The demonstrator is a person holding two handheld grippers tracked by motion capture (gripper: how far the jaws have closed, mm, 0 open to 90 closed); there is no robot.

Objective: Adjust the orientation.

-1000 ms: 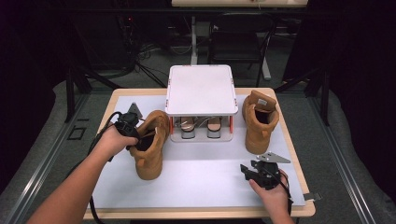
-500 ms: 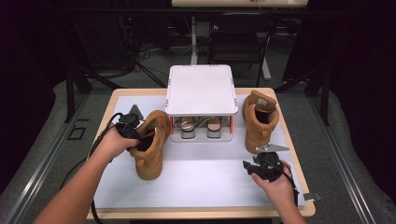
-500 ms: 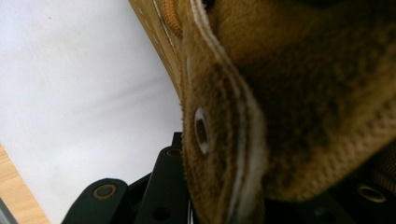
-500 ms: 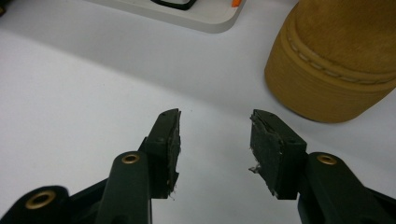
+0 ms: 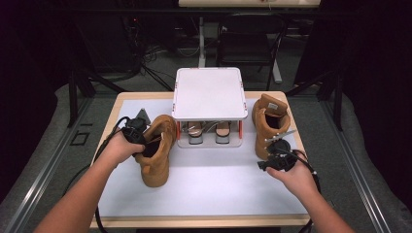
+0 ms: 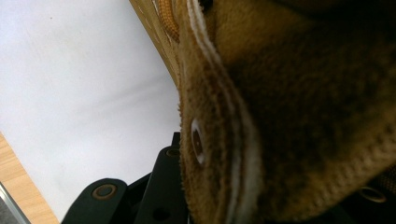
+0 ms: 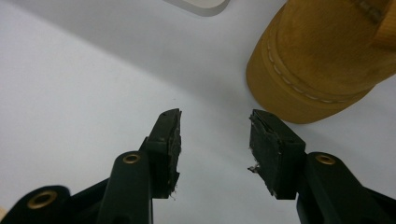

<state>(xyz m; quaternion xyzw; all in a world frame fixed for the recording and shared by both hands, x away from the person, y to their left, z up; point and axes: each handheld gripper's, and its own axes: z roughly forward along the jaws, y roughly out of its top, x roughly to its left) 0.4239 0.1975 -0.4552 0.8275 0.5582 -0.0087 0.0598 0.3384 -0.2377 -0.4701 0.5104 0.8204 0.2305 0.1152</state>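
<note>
Tan suede boots sit on the white mat [image 5: 209,189] that covers the wooden table [image 5: 111,114], one to each side of a white two-tier shoe rack [image 5: 209,92]. The left boot [image 5: 156,150] stands left of the rack, toe toward the person. The left gripper [image 5: 135,138] is clamped on this boot's collar: in the left gripper view the suede edge with its metal eyelet [image 6: 197,142] lies pressed right against a black jaw. The right boot [image 5: 270,121] stands upright at the rack's right side, untouched. The right gripper [image 5: 271,162] hovers just in front of that boot's toe, its jaws about half open and empty; they have just been closing a little, with only bare mat between the pads [image 7: 170,135]. A pair of shoes [image 5: 209,131] rests on the rack's lower shelf.
</note>
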